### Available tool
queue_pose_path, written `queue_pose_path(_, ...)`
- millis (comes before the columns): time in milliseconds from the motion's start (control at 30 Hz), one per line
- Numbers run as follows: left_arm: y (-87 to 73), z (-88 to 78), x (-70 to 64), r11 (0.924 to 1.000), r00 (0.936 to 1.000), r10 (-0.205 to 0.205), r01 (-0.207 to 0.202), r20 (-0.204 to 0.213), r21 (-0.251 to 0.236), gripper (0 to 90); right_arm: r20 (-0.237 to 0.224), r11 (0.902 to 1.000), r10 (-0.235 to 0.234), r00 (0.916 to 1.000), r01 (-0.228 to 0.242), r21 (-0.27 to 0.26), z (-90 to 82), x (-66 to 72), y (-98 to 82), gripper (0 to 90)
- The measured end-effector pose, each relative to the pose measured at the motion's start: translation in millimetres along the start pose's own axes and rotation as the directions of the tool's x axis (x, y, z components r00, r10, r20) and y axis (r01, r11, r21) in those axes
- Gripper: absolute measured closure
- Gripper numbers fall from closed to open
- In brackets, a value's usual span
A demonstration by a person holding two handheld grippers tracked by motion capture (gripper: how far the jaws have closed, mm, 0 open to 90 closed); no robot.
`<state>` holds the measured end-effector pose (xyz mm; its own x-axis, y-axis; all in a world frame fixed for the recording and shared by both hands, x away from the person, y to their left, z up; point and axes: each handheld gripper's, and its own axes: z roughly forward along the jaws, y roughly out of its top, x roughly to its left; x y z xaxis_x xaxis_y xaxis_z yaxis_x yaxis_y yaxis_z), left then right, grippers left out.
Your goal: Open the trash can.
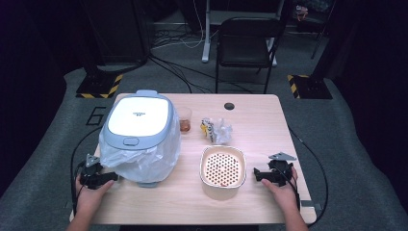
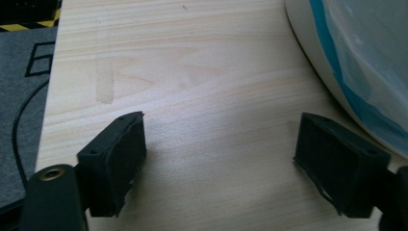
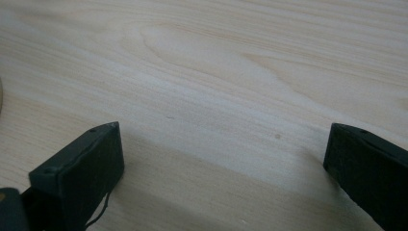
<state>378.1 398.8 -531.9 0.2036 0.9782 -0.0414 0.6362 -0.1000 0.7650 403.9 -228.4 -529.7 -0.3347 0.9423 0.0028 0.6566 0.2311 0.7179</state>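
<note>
A small bin with a white and grey-blue lid (image 1: 138, 119) and a plastic bag liner (image 1: 144, 161) stands on the left half of the wooden table (image 1: 260, 120). My left gripper (image 1: 113, 177) rests on the table just left of the bin's base, open and empty. In the left gripper view the gripper (image 2: 221, 130) has bare wood between its jaws and the bin's wall (image 2: 356, 72) at the right. My right gripper (image 1: 256, 174) lies open and empty on the table, right of a cream bowl with a perforated insert (image 1: 223, 166). In the right gripper view the gripper (image 3: 223, 139) points over bare wood.
A clear cup holding some brownish liquid (image 1: 185, 120) stands right of the bin. Crumpled wrappers (image 1: 216, 129) lie beside it, behind the bowl. A black chair (image 1: 245, 43) stands beyond the table's far edge. A cable hole (image 1: 229, 106) sits near that edge.
</note>
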Motion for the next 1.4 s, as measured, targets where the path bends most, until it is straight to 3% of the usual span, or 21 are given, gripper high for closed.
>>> queue_pose_path(567, 1.6, -4.9, -0.9, 0.9998, 0.9999, -0.009, 0.01, -0.014, 0.016, 33.7, -0.004, 1.0, 0.004, 1.0, -0.004, -0.005, -0.1, 0.8, 0.4, 1.4)
queue_pose_path(700, 3.2, -12.7, -2.0, 0.9995, 0.9994, -0.033, 0.033, -0.009, 0.003, 44.0, 0.0, 0.9999, 0.009, 1.0, -0.009, -0.008, -0.4, 1.2, 0.3, 2.4)
queue_pose_path(833, 7.8, -27.8, -1.8, 0.9995, 0.9995, -0.03, 0.03, -0.006, -0.013, 48.1, 0.009, 0.9993, 0.013, 0.9999, -0.013, -0.034, -4.3, 1.1, -1.0, 16.2)
queue_pose_path(1067, 18.9, -52.8, -8.0, 0.9998, 0.9998, -0.014, 0.014, 0.012, -0.011, 46.6, 0.011, 0.9995, 0.029, 0.9995, -0.029, -0.014, -10.5, 0.5, 2.3, 28.5)
queue_pose_path(1133, 20.3, -59.5, -11.3, 1.0, 0.9996, -0.001, 0.001, 0.028, -0.006, 45.3, 0.03, 0.9996, 0.018, 0.9994, -0.018, -0.022, -19.1, 2.5, 7.1, 37.5)
queue_pose_path(1167, 20.4, -66.2, -13.6, 0.9996, 0.9993, 0.028, -0.028, 0.023, -0.01, 45.1, 0.038, 0.9985, 0.006, 0.9993, -0.004, -0.054, -32.1, 4.6, 14.8, 44.0)
queue_pose_path(1267, 22.7, -74.0, -14.4, 0.9997, 0.9992, 0.023, -0.022, 0.033, -0.01, 46.4, 0.001, 0.9951, -0.004, 1.0, 0.004, -0.099, -50.7, 7.9, 29.5, 51.5)
queue_pose_path(1400, 29.8, -79.2, -14.3, 0.9998, 0.9987, 0.014, -0.013, 0.048, -0.017, 53.7, -0.046, 0.9932, -0.042, 0.998, 0.037, -0.11, -68.6, 20.9, 53.4, 55.5)
